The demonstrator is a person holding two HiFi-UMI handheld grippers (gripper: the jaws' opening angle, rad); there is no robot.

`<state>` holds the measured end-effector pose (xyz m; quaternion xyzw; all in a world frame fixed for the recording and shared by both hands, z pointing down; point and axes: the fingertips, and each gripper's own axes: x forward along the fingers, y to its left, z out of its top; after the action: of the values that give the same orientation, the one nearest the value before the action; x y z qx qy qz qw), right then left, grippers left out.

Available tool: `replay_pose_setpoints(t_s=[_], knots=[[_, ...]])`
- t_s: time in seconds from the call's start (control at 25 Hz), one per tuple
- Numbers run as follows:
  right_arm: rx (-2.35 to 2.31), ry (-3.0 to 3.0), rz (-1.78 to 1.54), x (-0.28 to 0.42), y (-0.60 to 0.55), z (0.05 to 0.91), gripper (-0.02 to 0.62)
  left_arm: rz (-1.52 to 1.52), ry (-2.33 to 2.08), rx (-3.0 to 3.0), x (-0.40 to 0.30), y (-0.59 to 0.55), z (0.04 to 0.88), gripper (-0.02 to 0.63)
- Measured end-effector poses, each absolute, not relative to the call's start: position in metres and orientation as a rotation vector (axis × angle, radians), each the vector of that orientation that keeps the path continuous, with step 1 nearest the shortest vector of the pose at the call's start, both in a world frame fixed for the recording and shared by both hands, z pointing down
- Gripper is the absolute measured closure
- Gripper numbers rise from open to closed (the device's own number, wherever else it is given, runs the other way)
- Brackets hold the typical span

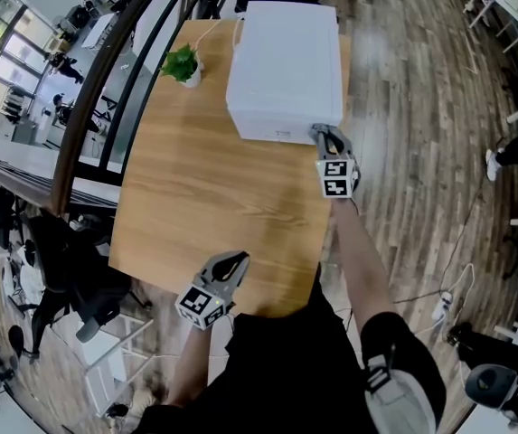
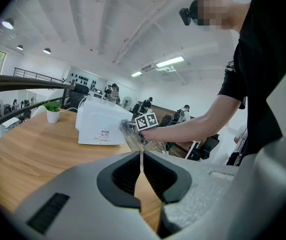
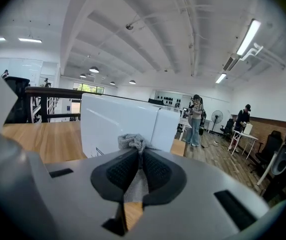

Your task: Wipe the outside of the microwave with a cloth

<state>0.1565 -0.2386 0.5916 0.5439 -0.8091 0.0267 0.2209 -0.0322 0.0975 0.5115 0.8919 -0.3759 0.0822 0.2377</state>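
Note:
A white microwave stands at the far end of the wooden table. My right gripper is shut on a grey cloth and sits at the microwave's near right corner; the cloth bunches above the fingertips and hangs between the jaws. In the left gripper view the microwave and the right gripper beside it show ahead. My left gripper is shut with nothing in it, low over the table's near edge.
A small potted plant stands left of the microwave, with a white cable running behind it. A dark railing runs past the table's left side. Wooden floor lies to the right, with people and desks far off.

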Motion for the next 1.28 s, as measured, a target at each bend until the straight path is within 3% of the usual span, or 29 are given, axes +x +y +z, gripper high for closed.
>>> replay_pose_setpoints(t_s=[1.28], knots=[[1.398, -2.324, 0.109, 0.087, -0.237, 0.612, 0.568, 0.195, -1.088, 2.383, -0.051, 0.105, 0.527, 0.588]])
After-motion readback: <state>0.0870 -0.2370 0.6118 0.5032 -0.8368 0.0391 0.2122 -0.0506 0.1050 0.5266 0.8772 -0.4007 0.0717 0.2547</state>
